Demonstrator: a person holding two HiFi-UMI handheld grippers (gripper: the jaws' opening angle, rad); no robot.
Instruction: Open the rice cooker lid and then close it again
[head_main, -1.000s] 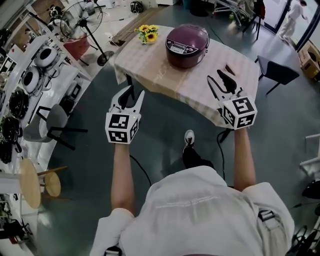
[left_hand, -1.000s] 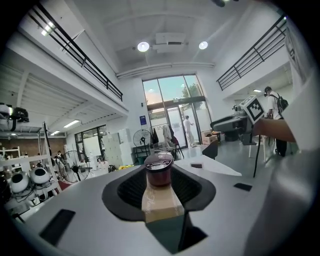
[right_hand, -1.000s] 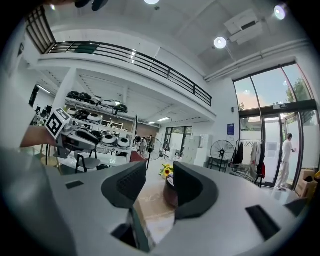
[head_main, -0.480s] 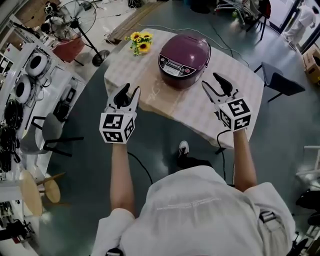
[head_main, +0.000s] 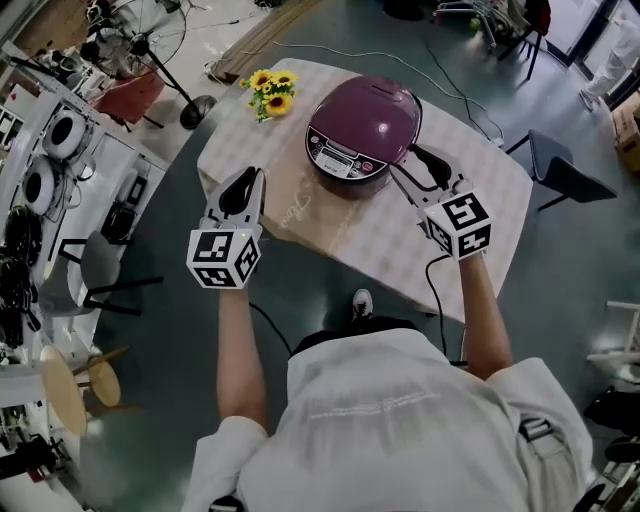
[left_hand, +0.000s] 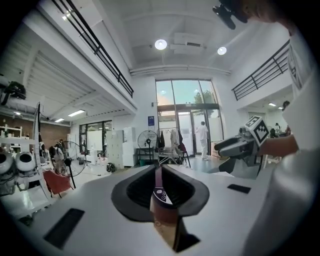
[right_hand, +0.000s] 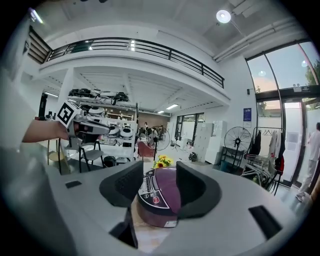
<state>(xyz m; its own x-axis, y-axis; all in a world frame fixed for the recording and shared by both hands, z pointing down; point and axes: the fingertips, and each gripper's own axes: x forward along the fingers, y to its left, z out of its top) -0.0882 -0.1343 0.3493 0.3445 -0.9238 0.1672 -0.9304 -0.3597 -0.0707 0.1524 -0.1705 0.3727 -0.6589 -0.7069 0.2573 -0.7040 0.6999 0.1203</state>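
In the head view, the purple rice cooker (head_main: 362, 128) sits with its lid down at the upper centre of the frame, on a table (head_main: 300, 215) with a pale checked cloth. A bunch of sunflowers (head_main: 268, 90) lies on the cloth to its upper left. The left gripper (head_main: 245, 185) hangs over the table's left edge, well apart from the cooker. The right gripper (head_main: 415, 165) is just beside the cooker's right flank, and whether it touches cannot be told from here.

In the left gripper view, the jaws have just been closing and are nearly together, leaving only a thin slit at the centre. Nothing is between them. A sliver of the cooker's control panel shows far beyond the slit, and the right gripper is at the right of the frame.

In the right gripper view, the jaws have just been opening and stand well apart, gripping nothing. The cooker fills the gap between them at the lower centre, lying beyond the pads. The sunflowers show just above it, and the left gripper is at the left of the frame.
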